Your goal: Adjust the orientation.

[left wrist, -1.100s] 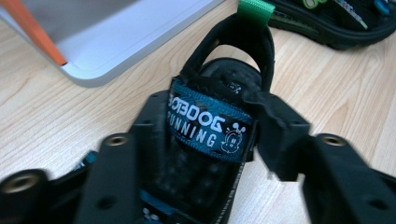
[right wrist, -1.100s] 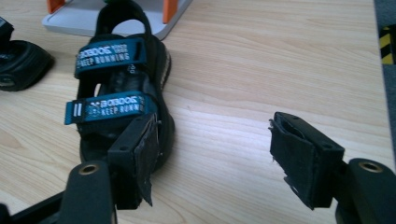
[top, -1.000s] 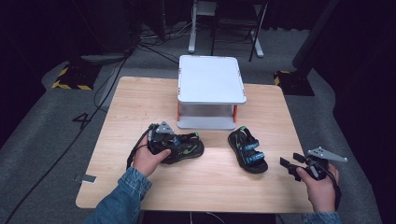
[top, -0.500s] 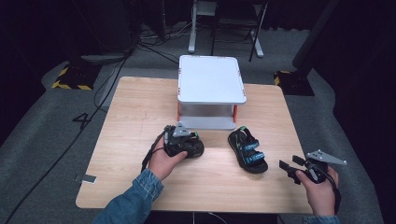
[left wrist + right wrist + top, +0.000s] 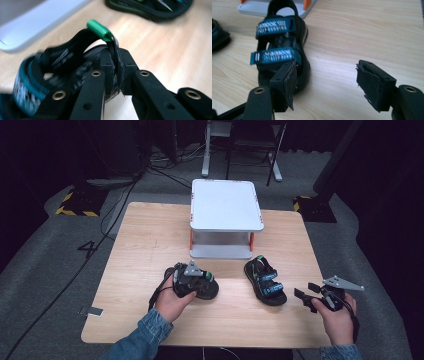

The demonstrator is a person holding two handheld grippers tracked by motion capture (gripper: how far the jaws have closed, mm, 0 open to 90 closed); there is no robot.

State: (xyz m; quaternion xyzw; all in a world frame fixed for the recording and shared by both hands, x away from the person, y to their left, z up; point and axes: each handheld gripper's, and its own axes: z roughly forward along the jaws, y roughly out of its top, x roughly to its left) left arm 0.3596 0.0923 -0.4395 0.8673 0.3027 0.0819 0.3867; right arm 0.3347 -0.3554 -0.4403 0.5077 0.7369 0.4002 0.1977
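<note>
A light wood tabletop (image 5: 145, 235) stands on grey carpet (image 5: 45, 285) in a dark room. Black cables (image 5: 107, 215) trail toward 11 o'clock, past yellow-black hazard tape (image 5: 75, 211). White desk legs (image 5: 206, 150) rise at 12 o'clock.

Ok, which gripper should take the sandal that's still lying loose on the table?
Right. The right gripper is open and empty just beside the loose sandal, jaws facing it. The left gripper is already shut on the other sandal's heel strap.
</note>
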